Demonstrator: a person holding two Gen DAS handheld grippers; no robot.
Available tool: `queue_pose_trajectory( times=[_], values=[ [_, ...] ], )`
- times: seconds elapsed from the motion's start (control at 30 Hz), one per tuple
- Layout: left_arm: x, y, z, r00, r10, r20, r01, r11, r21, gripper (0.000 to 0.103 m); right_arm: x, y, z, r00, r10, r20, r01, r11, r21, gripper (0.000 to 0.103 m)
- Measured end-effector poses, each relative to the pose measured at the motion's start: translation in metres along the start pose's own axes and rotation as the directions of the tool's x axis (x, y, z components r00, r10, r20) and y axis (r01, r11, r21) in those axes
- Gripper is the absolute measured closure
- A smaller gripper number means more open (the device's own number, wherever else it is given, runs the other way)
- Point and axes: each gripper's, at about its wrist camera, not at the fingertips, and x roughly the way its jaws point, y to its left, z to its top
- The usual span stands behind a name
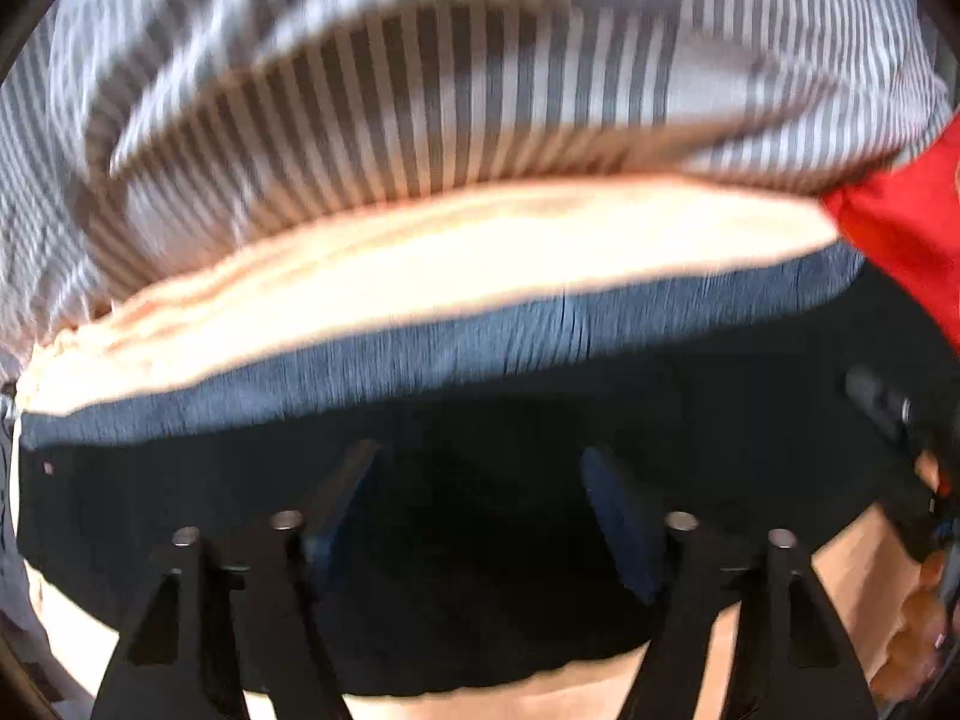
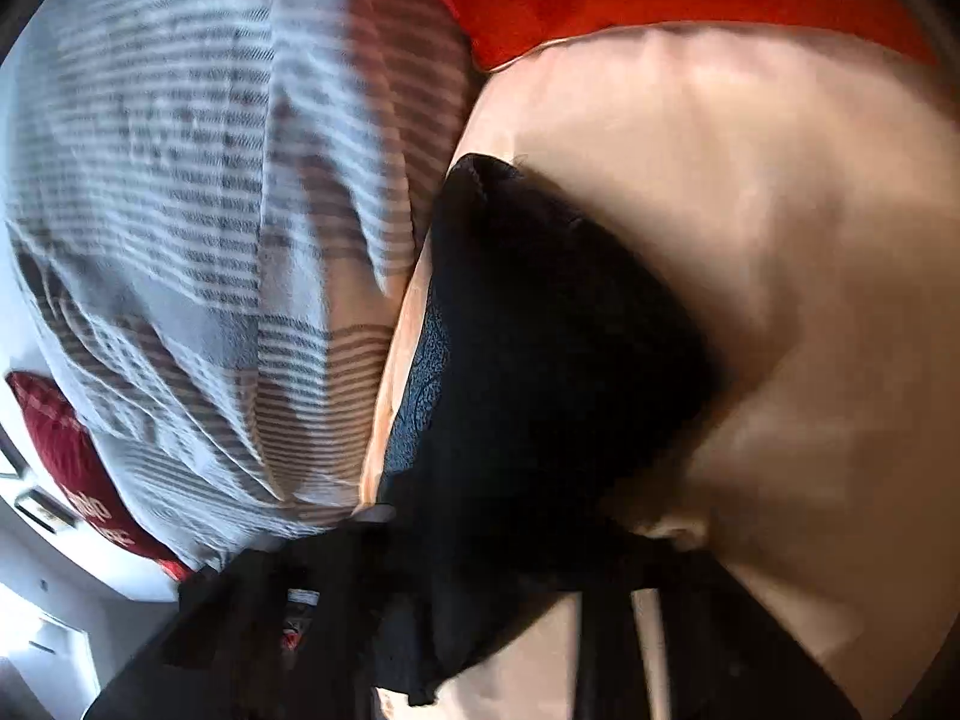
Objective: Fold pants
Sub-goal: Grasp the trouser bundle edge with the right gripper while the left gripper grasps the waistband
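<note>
red pillow (image 2: 90,480), white lettering, too blurred to read

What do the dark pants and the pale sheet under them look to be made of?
Dark, near-black pants: soft matte woven cloth, likely; a blue-grey lit edge shows fine ribbing, and it drapes limply. Pale peach sheet: smooth thin fabric, cotton-like perhaps; soft creases, no shine. Blur leaves both uncertain.
</note>
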Motion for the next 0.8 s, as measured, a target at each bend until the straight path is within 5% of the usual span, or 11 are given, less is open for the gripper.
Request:
queue_pose_trajectory(
  times=[0.1, 0.27, 0.4, 0.53, 0.8],
  values=[
    [0.01, 0.003, 0.022, 1.0, -0.03, -0.006, 0.03, 0.999, -0.039, 0.066, -0.006, 0.013, -0.002, 1.0, 0.002, -0.02, -0.004, 0.999, -0.051, 0.089],
    [0.051, 0.008, 0.026, 0.998, -0.054, -0.042, 0.049, 0.993, -0.106, 0.066, -0.01, 0.031, -0.005, 0.999, 0.031, -0.03, -0.034, 0.995, -0.094, 0.089],
    [0.048, -0.011, 0.021, 0.999, 0.031, 0.026, -0.031, 0.999, 0.007, 0.066, -0.013, 0.051, -0.011, 0.999, 0.031, -0.037, -0.036, 0.986, -0.16, 0.089],
    [0.045, -0.009, 0.018, 0.999, 0.017, 0.04, -0.017, 1.0, 0.01, 0.066, -0.015, 0.085, -0.024, 0.999, 0.0, -0.035, -0.009, 0.967, -0.254, 0.089],
    [0.01, 0.061, -0.001, 0.992, -0.125, 0.023, 0.126, 0.989, -0.082, 0.066, -0.003, 0.177, -0.081, 0.991, -0.134, 0.01, 0.118, 0.834, -0.539, 0.089]
  ],
)
